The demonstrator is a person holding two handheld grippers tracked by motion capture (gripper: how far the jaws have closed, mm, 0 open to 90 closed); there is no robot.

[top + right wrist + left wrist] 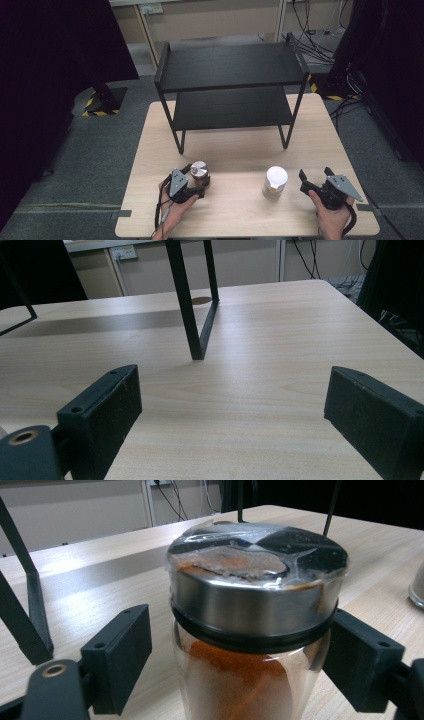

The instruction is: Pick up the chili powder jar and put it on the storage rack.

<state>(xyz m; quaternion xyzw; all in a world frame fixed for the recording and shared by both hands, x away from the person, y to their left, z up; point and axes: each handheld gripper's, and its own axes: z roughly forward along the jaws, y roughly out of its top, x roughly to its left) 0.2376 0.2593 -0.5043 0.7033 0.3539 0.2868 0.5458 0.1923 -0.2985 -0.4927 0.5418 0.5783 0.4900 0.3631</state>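
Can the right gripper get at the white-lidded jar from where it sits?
Probably yes: the right gripper stands open beside the white-lidded jar, with bare table between them; the rack stands farther back.

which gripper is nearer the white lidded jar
Right. The right gripper sits just beside the white-lidded jar, jaws open; the left gripper is farther off, around the spice jar.

A black two-tier metal shelf [230, 92] stands at the far side of a light wooden table [240, 210]. A white-lidded jar [275, 181] stands near the table's front edge. Cables [312, 30] lie on the floor behind.
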